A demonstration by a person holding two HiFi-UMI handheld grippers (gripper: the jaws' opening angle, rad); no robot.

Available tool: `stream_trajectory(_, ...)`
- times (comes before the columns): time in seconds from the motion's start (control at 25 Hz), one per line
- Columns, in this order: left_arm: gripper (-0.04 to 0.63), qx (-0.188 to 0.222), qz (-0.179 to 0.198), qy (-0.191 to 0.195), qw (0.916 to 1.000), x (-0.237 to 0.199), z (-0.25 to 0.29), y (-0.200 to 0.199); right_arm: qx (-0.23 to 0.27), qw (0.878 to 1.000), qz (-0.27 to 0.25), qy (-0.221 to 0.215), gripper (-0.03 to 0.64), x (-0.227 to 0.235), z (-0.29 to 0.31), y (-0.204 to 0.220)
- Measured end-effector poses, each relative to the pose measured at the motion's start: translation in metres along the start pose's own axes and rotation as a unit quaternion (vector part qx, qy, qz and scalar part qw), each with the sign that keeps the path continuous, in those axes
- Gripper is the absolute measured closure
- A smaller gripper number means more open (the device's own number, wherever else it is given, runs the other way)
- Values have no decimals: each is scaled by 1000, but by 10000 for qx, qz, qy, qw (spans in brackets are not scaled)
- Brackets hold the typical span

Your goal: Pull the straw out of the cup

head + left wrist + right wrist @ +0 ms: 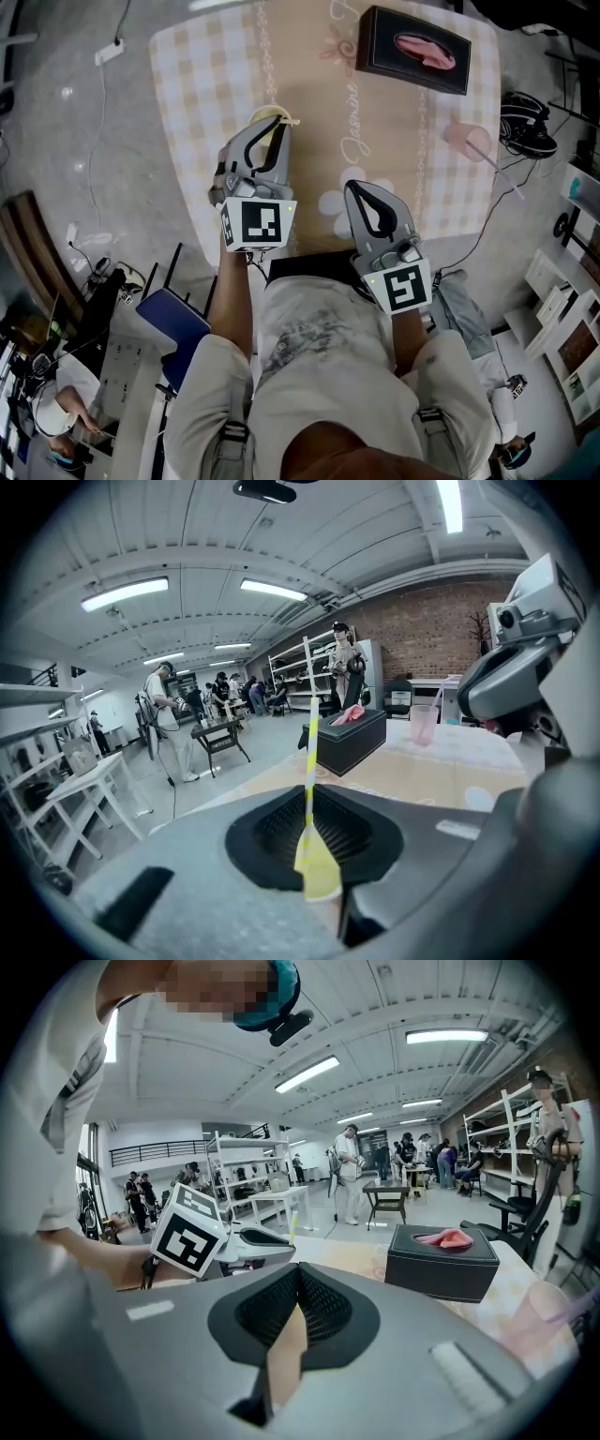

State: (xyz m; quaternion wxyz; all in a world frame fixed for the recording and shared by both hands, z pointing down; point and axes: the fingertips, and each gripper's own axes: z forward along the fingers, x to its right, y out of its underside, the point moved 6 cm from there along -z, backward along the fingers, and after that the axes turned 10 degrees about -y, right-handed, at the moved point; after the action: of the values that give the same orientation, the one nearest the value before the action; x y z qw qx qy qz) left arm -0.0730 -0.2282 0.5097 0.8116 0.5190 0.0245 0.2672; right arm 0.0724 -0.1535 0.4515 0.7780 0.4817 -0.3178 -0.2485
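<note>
- The straw (310, 714), striped yellow and white, stands upright out of a yellow cup (321, 874). It rises straight through the gap at the tips of the left gripper (307, 789).
- The left gripper's jaws are drawn in on the straw and pinch it just above the cup's rim. The cup sits directly under the jaws.
- Seen from above, the yellow cup is on the left half of the table (187, 112), about midway between its far and near edges. The left gripper's jaws cover most of it.
- The right gripper (298, 1274) has its jaws brought together at the tips with nothing between them. It hovers over the near edge of the table, right of the left gripper and apart from the cup.
- Each gripper carries a cube with black-and-white square markers, one on the left (255, 223) and one on the right (405, 288).
- The checked tablecloth bears the word "Jasmine" (354, 122) in curly script down its plain middle band, with pale flower prints near it.
- A black tissue box (412, 49) with a pink tissue poking out sits at the table's far right corner.
- A pink cup (464, 139) stands close to the right edge.
</note>
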Motion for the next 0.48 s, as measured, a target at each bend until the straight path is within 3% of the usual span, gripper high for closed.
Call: stream_trajectory(0.48, 565, 188, -374, -122, 9990, -9, -19, -6, 84, 9999, -129, -75, 606, -13, 1, -6)
